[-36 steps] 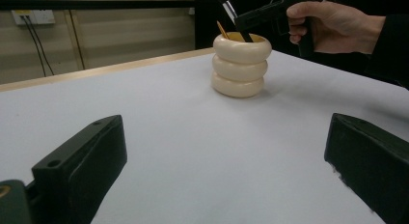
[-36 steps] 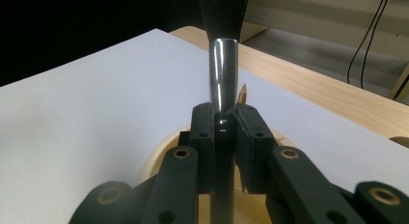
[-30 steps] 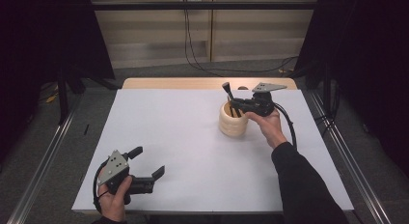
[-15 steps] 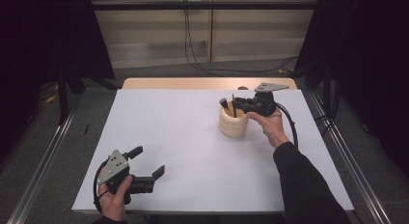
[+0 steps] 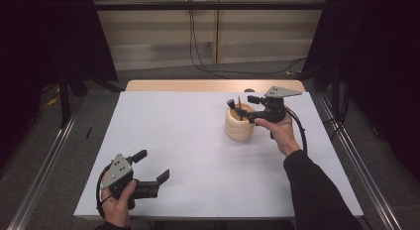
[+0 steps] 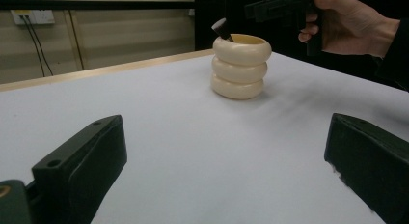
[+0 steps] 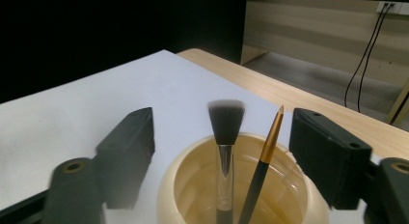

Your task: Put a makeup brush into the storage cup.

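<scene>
I hold one hand-held gripper in each hand. My right hand-held gripper [image 5: 242, 105] hangs just above the cream cup [image 5: 240, 123], which I use as my landmark. Its two black jaws are spread wide, one on each side of the cup's mouth, and they pinch nothing.

The cup looks like three fat rings stacked up. It stands upright on the white counter [image 5: 198, 136], toward the far right part of it. Inside the cup stand two brushes. The fluffy brush [image 7: 225, 121] has a dark, flat top and a shiny silver neck, and it stands almost straight. The thin brush [image 7: 267, 149] is just beside it, with a gold neck and a pointed tip, and it leans a little.

My left hand-held gripper [image 5: 153, 166] is well apart from the cup, at the near left of the counter. Its jaws are spread wide too, and nothing is between them.
</scene>
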`<state>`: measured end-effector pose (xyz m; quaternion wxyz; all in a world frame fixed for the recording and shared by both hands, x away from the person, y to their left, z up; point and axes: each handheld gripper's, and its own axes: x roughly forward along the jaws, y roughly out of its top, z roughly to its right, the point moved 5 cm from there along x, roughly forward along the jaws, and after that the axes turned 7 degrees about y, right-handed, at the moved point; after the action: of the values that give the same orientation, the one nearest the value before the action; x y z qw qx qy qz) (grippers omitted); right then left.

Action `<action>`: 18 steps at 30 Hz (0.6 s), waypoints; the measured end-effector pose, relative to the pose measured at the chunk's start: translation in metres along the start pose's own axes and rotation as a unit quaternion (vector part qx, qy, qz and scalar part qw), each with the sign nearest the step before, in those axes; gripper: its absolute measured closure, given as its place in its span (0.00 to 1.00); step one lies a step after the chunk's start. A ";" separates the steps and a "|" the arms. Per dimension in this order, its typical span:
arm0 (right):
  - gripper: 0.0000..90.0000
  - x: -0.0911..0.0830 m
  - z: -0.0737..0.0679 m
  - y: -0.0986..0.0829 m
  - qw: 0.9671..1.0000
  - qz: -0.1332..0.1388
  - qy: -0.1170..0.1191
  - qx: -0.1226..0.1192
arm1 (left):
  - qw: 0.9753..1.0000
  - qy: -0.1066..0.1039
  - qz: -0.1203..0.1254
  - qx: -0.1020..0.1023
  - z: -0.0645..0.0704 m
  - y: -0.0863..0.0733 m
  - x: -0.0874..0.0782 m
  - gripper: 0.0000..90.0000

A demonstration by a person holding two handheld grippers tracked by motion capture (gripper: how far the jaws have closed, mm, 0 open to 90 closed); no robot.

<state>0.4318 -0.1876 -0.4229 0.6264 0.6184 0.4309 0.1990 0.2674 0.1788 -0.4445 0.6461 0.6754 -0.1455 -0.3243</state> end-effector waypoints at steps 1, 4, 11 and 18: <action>0.20 -0.003 -0.001 0.000 1.000 0.004 0.000 0.001 | 1.000 -0.001 -0.002 0.002 0.000 0.000 0.000 0.01; 0.11 -0.008 -0.001 0.000 1.000 0.009 -0.007 0.003 | 1.000 -0.003 0.001 0.001 0.000 0.000 0.000 0.01; 0.06 -0.021 -0.006 -0.004 1.000 0.010 -0.012 0.001 | 1.000 0.002 0.002 0.001 0.000 0.000 -0.002 0.01; 0.04 -0.035 -0.014 -0.008 0.999 0.009 -0.030 -0.006 | 1.000 0.005 0.008 -0.007 0.000 0.001 -0.002 0.01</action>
<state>0.3995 -0.2080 -0.4184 0.6413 0.6240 0.4047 0.1885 0.2658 0.1797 -0.4434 0.6539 0.6714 -0.1455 -0.3170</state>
